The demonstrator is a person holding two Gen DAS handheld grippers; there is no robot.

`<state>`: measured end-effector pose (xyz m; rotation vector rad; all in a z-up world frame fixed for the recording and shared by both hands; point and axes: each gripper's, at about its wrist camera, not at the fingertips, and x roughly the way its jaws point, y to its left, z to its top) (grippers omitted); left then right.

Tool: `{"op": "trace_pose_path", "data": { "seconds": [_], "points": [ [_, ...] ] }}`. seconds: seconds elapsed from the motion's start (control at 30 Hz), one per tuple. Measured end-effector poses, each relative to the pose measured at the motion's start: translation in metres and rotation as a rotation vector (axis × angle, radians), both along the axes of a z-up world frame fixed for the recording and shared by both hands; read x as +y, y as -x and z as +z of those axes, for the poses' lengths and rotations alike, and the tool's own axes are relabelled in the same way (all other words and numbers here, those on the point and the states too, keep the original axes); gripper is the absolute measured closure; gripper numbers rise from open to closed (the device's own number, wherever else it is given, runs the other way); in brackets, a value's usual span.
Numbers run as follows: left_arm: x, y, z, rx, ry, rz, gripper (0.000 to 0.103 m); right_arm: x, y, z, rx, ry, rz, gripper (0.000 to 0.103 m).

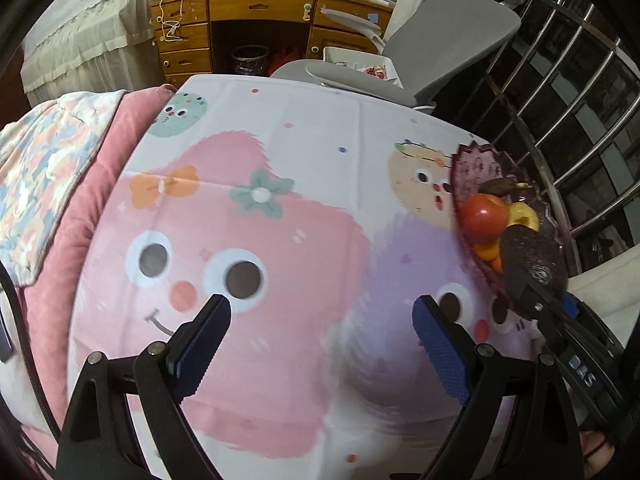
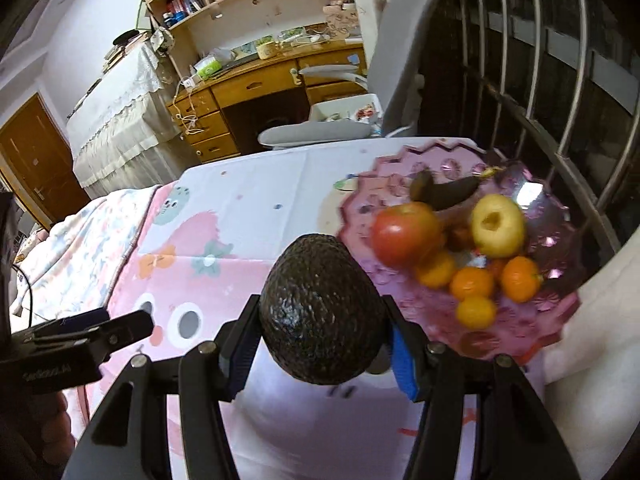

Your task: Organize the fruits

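My right gripper point(image 2: 320, 344) is shut on a dark, bumpy avocado point(image 2: 320, 312), held above the cloth just left of the pink plastic fruit plate point(image 2: 560, 308). The plate carries a red apple point(image 2: 404, 234), a yellow apple point(image 2: 498, 226), a dark banana point(image 2: 448, 192) and several small oranges point(image 2: 472, 284). My left gripper point(image 1: 322, 334) stands open over the cartoon cloth with nothing between its blue pads. In the left wrist view the plate point(image 1: 472, 168) sits at the right, with the avocado point(image 1: 534, 256) in the right gripper in front of it.
The table wears a pink and white cartoon cloth point(image 1: 260, 240). A grey office chair point(image 1: 440, 52) and a wooden desk point(image 1: 248, 12) stand beyond its far edge. Metal window bars point(image 1: 580, 120) run along the right. A pink quilt point(image 1: 80, 208) lies to the left.
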<state>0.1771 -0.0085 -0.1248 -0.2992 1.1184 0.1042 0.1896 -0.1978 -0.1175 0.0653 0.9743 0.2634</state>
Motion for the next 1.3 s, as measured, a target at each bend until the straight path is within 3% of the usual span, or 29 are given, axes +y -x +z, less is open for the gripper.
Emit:
{"op": "trace_pose_path", "data": {
  "seconds": [0.17, 0.43, 0.7, 0.93, 1.03, 1.13, 1.3],
  "points": [
    [-0.029, 0.010, 0.005, -0.017, 0.014, -0.002, 0.011, -0.032, -0.015, -0.014, 0.083, 0.004, -0.041, 0.045],
    [-0.057, 0.029, 0.018, -0.031, -0.064, -0.067, 0.011, -0.053, -0.032, -0.032, 0.119, -0.023, -0.074, 0.044],
    [-0.039, 0.049, 0.050, -0.064, -0.076, -0.069, 0.011, -0.056, -0.007, 0.000, 0.094, -0.052, -0.107, 0.035],
    [-0.028, 0.068, 0.066, -0.055, -0.040, -0.109, 0.011, -0.035, 0.051, 0.025, 0.149, -0.032, -0.078, 0.034],
    [-0.028, 0.082, 0.074, -0.040, -0.027, -0.165, 0.011, -0.021, 0.079, 0.043, 0.162, -0.020, -0.045, 0.029],
    [-0.029, 0.099, 0.086, -0.006, -0.072, -0.230, 0.011, -0.007, 0.107, 0.067, 0.169, -0.011, -0.017, 0.023],
    [-0.019, 0.124, 0.112, -0.036, -0.130, -0.267, 0.011, 0.014, 0.144, 0.110, 0.162, -0.006, 0.008, 0.018]
  ]
}}
